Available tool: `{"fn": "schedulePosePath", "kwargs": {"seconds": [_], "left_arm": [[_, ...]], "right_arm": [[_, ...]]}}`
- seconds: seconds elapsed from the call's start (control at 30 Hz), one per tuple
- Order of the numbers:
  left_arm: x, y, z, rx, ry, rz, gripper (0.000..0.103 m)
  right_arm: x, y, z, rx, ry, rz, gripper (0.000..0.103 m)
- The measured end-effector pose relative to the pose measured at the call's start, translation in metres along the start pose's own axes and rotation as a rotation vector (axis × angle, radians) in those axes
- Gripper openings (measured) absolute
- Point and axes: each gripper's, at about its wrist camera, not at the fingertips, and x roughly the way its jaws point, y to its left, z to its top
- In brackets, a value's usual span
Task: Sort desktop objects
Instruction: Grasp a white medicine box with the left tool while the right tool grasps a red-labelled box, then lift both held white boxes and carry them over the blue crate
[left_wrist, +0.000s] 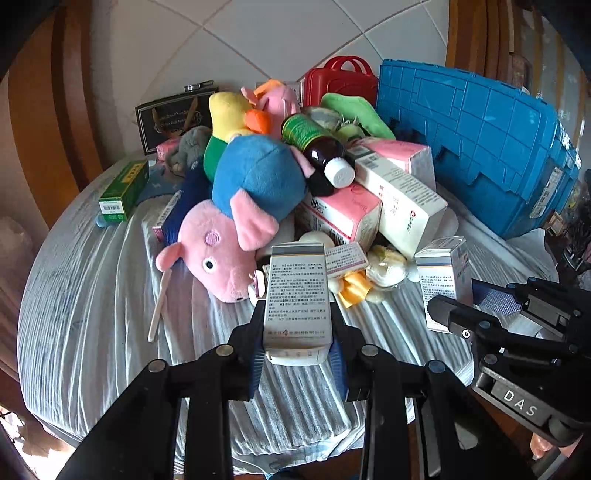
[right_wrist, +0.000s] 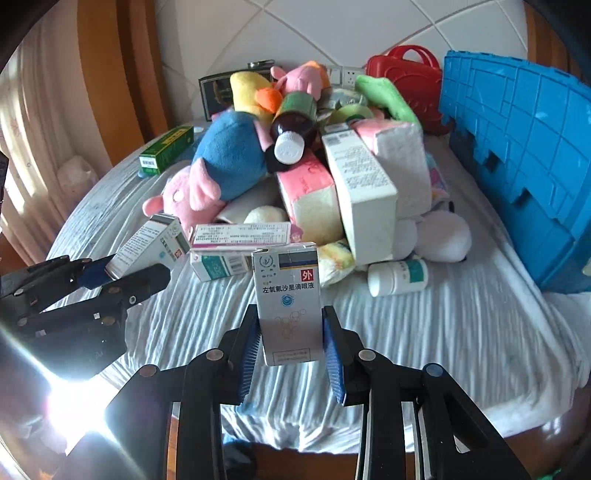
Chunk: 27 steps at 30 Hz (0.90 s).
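My left gripper (left_wrist: 297, 326) is shut on a small grey-and-white medicine box (left_wrist: 297, 288), held upright above the striped cloth. My right gripper (right_wrist: 289, 323) is shut on a silver eye-drop box (right_wrist: 288, 295) with a red square on its label; its blue pads press both sides. Each gripper shows in the other's view: the right gripper (left_wrist: 458, 299) with its box (left_wrist: 443, 269) at the right, the left gripper (right_wrist: 125, 271) with its box (right_wrist: 147, 240) at the left. Behind them lies a pile of plush toys, boxes and bottles.
The pile holds a pink pig plush (left_wrist: 221, 254), a brown bottle (left_wrist: 317, 147), pink tissue packs (right_wrist: 310, 195) and a long white box (right_wrist: 364, 192). A blue crate (right_wrist: 524, 158) stands at the right, with a red case (right_wrist: 406, 74) behind the pile. A green box (left_wrist: 123, 190) lies left, a white pill bottle (right_wrist: 397, 277) near the crate.
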Motion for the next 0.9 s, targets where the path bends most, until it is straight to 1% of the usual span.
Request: {"fn": "schedulePosePath", "kwargs": {"seconds": [0.1, 0.23, 0.4, 0.53, 0.73, 0.9], "left_arm": [[-0.018, -0.005, 0.023, 0.023, -0.058, 0.018, 0.029], [-0.037, -0.013, 0.050, 0.057, -0.128, 0.018, 0.029], [-0.049, -0.013, 0.080, 0.094, -0.206, 0.015, 0.029], [-0.053, -0.012, 0.101, 0.118, -0.260, 0.000, 0.029], [-0.051, -0.023, 0.123, 0.146, -0.310, -0.040, 0.029], [-0.047, -0.055, 0.148, 0.176, -0.334, -0.070, 0.029]], "right_arm": [[-0.021, 0.000, 0.018, -0.007, -0.062, -0.014, 0.032], [-0.049, -0.001, 0.042, -0.012, -0.153, -0.044, 0.032], [-0.083, -0.004, 0.072, -0.006, -0.259, -0.079, 0.032], [-0.099, -0.005, 0.092, 0.011, -0.334, -0.119, 0.032], [-0.114, -0.010, 0.110, 0.039, -0.404, -0.190, 0.032], [-0.129, -0.034, 0.121, 0.064, -0.437, -0.251, 0.032]]}}
